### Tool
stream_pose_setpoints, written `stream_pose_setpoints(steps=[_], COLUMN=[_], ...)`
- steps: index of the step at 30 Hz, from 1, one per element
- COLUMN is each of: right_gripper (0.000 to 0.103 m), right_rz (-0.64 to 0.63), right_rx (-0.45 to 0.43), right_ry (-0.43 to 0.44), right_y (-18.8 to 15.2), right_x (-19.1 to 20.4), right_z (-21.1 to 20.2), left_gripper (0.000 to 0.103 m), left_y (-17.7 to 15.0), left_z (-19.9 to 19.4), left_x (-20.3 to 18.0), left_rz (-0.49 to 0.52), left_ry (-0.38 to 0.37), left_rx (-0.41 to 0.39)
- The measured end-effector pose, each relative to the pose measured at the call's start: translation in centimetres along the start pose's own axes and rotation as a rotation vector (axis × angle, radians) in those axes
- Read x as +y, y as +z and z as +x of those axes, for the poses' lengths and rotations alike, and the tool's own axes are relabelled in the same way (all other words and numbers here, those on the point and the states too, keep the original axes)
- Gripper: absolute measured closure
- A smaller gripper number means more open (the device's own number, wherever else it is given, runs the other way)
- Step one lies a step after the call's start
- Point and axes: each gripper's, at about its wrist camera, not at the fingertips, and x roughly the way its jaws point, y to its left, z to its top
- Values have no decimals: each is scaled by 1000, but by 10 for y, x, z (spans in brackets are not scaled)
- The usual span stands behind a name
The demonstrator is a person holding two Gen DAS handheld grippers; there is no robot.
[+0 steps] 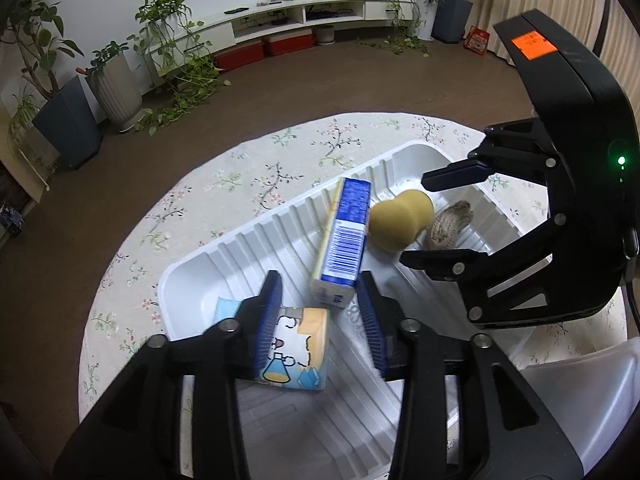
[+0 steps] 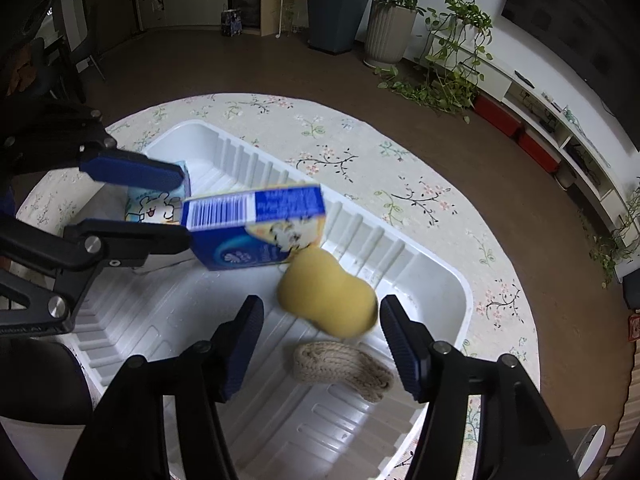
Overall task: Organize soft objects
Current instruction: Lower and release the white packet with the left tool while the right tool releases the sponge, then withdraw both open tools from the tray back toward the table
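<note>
A white ribbed tray holds all the soft items. A cartoon-printed tissue pack lies between the jaws of my open left gripper, against its left pad. A blue tissue pack leans on the tray wall. A yellow peanut-shaped sponge looks blurred, between the jaws of my open right gripper. A beige knitted piece lies on the tray floor below it.
The tray sits on a round table with a floral cloth. A translucent plastic bin stands at the table's near right. Brown floor, potted plants and a low TV shelf lie beyond.
</note>
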Motion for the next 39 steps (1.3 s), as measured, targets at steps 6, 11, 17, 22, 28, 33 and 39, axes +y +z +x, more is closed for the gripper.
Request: stream_pose_setpoints(steps=[6,11,17,22,28,33,39], right_gripper=[39,35,34,34,34,34,30], right_rz=[9,26,63,99,152,207,271], right_rx=[-26,-61,-84,-104,-125,-135,-148], right_ry=[-5,-7,-23,-39,-54,-57,-38], right_y=[-2,-5,-12,-26,-52,-82,-123], right_x=[-2,-7,-18,-29,-39,-44,-37], right_z=[-10,-22,-38,-58,-85,-106,-128], left_gripper=[60,51,51,51,49,44,44], left_y=[-1,-8,-22,-40,-72,-104,-145], left_z=[-7,-17,-32,-49,-73,-91,-114], left_x=[6,15,30,44,54,52,45], left_rz=[-13,-32,-80,-118,-181,-199,-250], left_ry=[13,24,49,75,75,90,64], left_rx=[-21,-44,-62,-74,-100,-105,-123])
